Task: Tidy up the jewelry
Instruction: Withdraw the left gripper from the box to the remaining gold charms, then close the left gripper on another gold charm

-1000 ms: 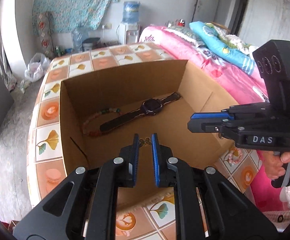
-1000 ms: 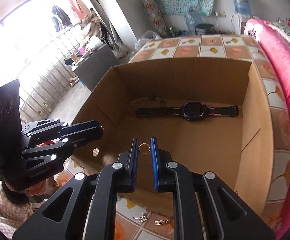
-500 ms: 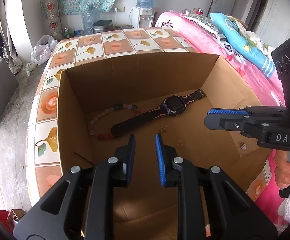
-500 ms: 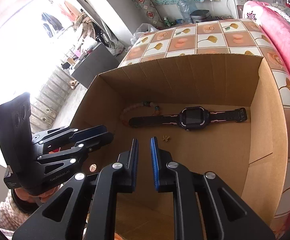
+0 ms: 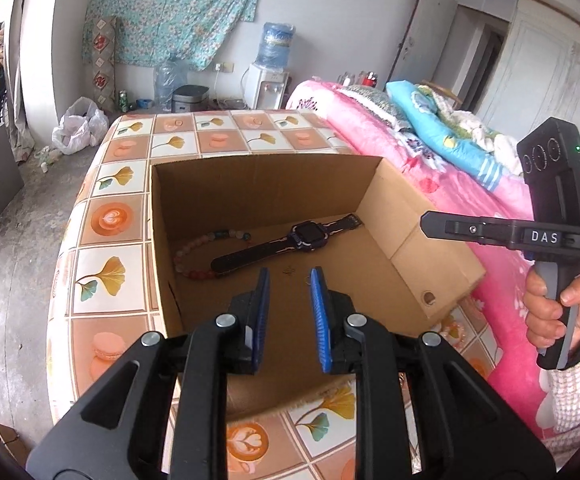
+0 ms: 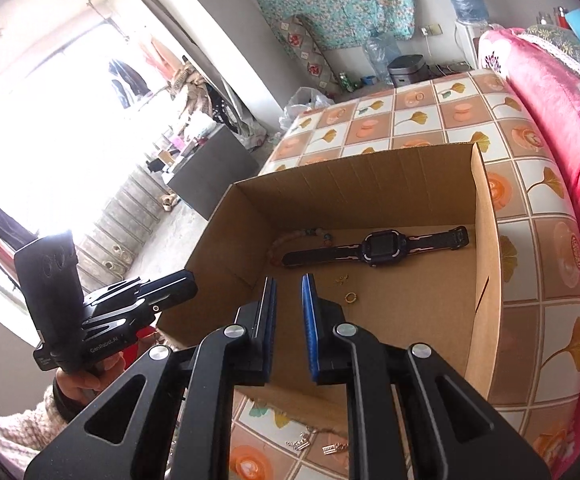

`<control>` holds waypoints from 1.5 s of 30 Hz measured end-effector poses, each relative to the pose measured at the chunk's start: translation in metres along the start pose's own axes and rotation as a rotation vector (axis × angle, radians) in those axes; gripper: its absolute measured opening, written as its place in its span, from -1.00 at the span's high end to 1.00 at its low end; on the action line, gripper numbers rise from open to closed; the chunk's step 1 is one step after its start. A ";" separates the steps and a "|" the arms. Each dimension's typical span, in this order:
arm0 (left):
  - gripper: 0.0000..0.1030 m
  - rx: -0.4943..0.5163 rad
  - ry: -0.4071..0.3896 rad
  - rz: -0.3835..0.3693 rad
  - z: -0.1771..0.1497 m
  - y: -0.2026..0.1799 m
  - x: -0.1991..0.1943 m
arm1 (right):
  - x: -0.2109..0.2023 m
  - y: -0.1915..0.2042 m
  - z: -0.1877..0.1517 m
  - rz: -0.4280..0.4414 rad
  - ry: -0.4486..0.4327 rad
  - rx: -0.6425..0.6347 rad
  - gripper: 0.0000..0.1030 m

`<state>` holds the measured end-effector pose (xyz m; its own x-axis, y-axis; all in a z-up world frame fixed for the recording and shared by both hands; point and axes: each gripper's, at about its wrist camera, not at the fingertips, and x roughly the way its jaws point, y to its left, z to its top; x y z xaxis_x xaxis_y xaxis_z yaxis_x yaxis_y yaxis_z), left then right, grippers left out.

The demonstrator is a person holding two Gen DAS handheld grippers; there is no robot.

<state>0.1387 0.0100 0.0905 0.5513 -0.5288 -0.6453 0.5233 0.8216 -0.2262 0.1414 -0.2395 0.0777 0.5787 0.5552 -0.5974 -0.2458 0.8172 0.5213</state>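
Note:
An open cardboard box (image 5: 153, 240) (image 6: 486, 260) stands on the tiled table. On its floor lie a dark smartwatch (image 5: 308, 236) (image 6: 378, 246), a bead bracelet (image 5: 193, 248) (image 6: 302, 236), a small gold earring (image 5: 289, 269) (image 6: 342, 280) and a gold ring (image 6: 350, 298). My left gripper (image 5: 290, 278) (image 6: 189, 280) hovers above the box's near edge, open and empty. My right gripper (image 6: 288, 282) (image 5: 426, 220) hangs over the box's near right corner. Its blue pads stand a narrow slot apart with nothing between them.
Small silver and gold trinkets (image 6: 314, 446) lie on the tablecloth (image 5: 101, 220) in front of the box. A pink bed (image 5: 450, 184) runs along the table's right side. A water dispenser (image 5: 267, 80) and bags stand against the far wall.
The earring left my left gripper and the ring left my right gripper; both now lie on the box floor. The left jaws widened. Both grippers drew back and upward from the box.

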 end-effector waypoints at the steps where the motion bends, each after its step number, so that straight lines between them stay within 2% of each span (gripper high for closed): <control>1: 0.62 0.016 -0.021 -0.018 -0.007 -0.004 -0.009 | -0.007 0.004 -0.007 0.010 -0.009 -0.024 0.73; 5: 0.51 0.094 -0.083 -0.057 -0.041 -0.022 -0.038 | -0.028 0.019 -0.042 0.059 -0.016 -0.120 0.73; 8: 0.48 0.122 -0.078 -0.083 -0.066 -0.036 -0.044 | -0.036 0.027 -0.072 0.064 0.000 -0.172 0.73; 15: 0.49 0.093 0.082 -0.096 -0.116 -0.060 0.005 | -0.011 0.006 -0.128 -0.042 0.088 -0.062 0.73; 19: 0.49 0.144 0.158 -0.076 -0.133 -0.077 0.038 | 0.008 -0.007 -0.146 -0.129 0.135 -0.003 0.73; 25: 0.49 0.208 0.193 -0.066 -0.139 -0.098 0.066 | 0.020 -0.013 -0.154 -0.197 0.154 0.006 0.74; 31: 0.51 0.250 0.203 -0.042 -0.137 -0.105 0.078 | 0.026 -0.015 -0.161 -0.204 0.171 0.028 0.74; 32: 0.52 0.260 0.201 -0.036 -0.137 -0.107 0.079 | 0.026 -0.015 -0.161 -0.201 0.169 0.031 0.74; 36: 0.82 0.287 0.191 0.001 -0.136 -0.111 0.083 | 0.027 -0.016 -0.161 -0.192 0.166 0.041 0.74; 38: 0.89 0.294 0.187 0.012 -0.136 -0.111 0.084 | 0.026 -0.017 -0.161 -0.192 0.166 0.037 0.73; 45: 0.93 0.277 0.191 0.006 -0.136 -0.102 0.078 | 0.025 -0.020 -0.161 -0.182 0.163 0.040 0.74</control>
<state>0.0397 -0.0859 -0.0360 0.4369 -0.4528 -0.7772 0.6916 0.7216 -0.0316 0.0356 -0.2172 -0.0463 0.4770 0.4195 -0.7723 -0.1158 0.9011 0.4179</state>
